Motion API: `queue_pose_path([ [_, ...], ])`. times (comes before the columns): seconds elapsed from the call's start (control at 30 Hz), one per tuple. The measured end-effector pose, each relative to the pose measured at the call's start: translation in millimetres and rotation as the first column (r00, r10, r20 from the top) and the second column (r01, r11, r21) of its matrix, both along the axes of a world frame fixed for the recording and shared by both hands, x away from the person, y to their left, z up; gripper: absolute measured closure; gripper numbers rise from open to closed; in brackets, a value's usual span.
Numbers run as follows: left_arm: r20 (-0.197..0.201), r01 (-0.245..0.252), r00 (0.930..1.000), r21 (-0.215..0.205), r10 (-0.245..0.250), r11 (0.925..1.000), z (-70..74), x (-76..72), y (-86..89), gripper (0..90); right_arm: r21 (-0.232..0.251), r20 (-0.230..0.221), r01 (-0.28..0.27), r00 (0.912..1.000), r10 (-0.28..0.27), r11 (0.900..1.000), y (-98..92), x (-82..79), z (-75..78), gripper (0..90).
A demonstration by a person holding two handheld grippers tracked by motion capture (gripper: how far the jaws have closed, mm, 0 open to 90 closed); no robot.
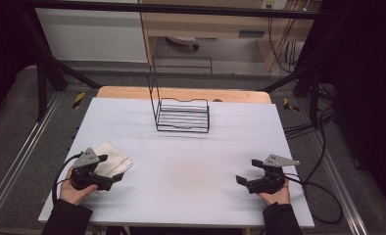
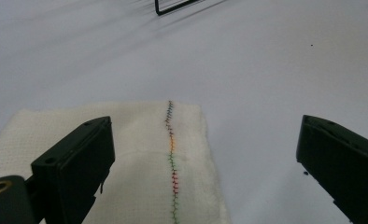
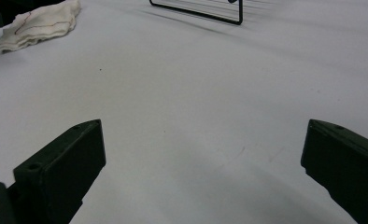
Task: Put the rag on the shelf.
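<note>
Cloth: cream, folded, lying flat on the near-left part of the table. A line of coloured zigzag stitching runs across it, seen in the left gripper view. In the right gripper view the cloth shows far off at upper left, its layered edges visible.

Left gripper: held in the person's left hand, low at the cloth's near edge. Jaws spread wide, grasping nothing. In the left gripper view its left jaw stands over the cloth and its right jaw over bare table beyond the cloth's edge; whether the left jaw touches the fabric cannot be told.

Right gripper: held in the right hand at the near-right of the table, well apart from the cloth. Jaws spread wide and empty, with bare table between them.

Rack: black wire, upright back, at the far middle of the table, well apart from both grippers.
</note>
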State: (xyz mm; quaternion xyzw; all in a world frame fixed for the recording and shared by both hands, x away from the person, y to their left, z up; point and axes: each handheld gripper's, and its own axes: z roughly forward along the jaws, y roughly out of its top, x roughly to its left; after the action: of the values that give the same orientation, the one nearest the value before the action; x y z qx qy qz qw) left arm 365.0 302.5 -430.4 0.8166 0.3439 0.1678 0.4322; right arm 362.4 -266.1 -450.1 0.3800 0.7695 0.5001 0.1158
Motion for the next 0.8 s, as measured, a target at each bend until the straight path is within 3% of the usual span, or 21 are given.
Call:
queue_pose_path([
  [0.8, -0.018, 0.005, 0.9998, 0.022, -0.005, 0.9997, 4.3, -1.6, 1.8, 5.2, -0.002, -0.016, 0.001, 0.9999, -0.001, 1.000, 3.8, 1.3, -2.1, 0.5],
])
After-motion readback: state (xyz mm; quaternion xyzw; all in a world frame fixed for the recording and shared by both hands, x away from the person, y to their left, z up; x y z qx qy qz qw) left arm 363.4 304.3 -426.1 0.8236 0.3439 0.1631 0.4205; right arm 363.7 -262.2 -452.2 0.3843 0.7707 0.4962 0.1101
